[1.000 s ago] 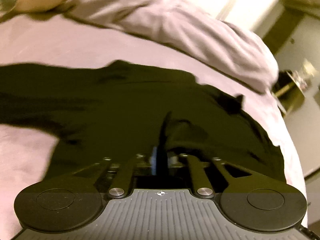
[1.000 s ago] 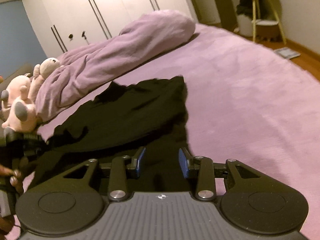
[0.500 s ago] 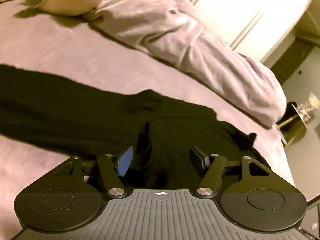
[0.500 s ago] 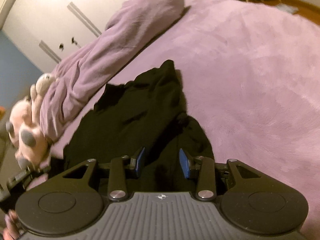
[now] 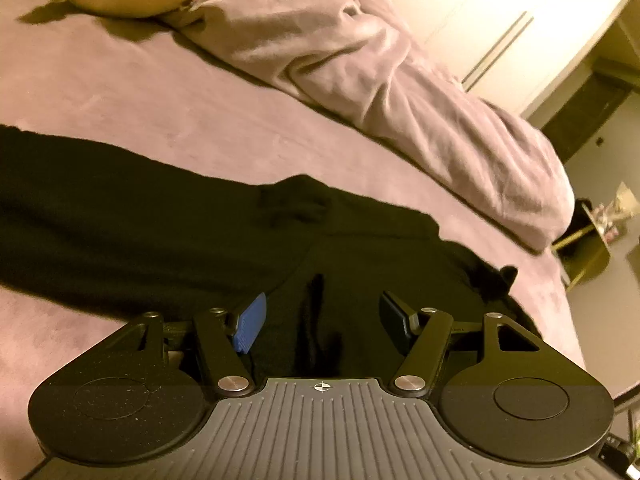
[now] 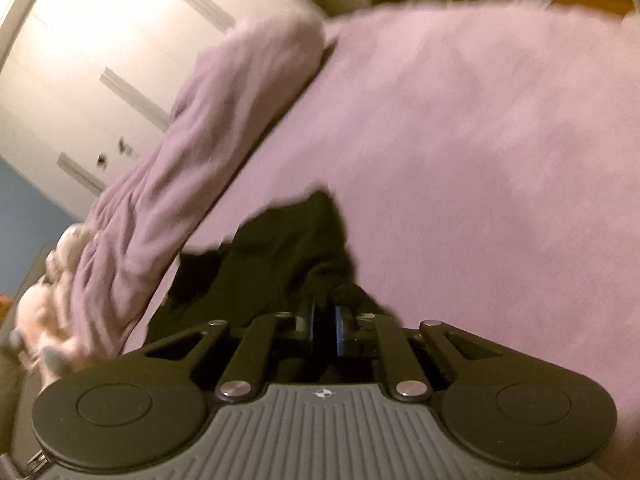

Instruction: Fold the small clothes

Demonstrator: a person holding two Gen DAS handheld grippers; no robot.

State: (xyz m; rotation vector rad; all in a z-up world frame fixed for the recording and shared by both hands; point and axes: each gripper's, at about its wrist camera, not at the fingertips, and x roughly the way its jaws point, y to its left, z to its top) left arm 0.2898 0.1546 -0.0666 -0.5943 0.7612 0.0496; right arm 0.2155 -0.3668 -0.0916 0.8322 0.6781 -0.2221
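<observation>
Black garment (image 5: 168, 236) spread across purple bed (image 5: 160, 108); left claw (image 5: 320, 316) wide apart above it, gripping nothing. Right view only: right claw (image 6: 325, 330) pinched tight on a bunched fold of garment. Left view only: the long flat stretch of cloth, rumpled duvet (image 5: 400, 92) beyond
</observation>
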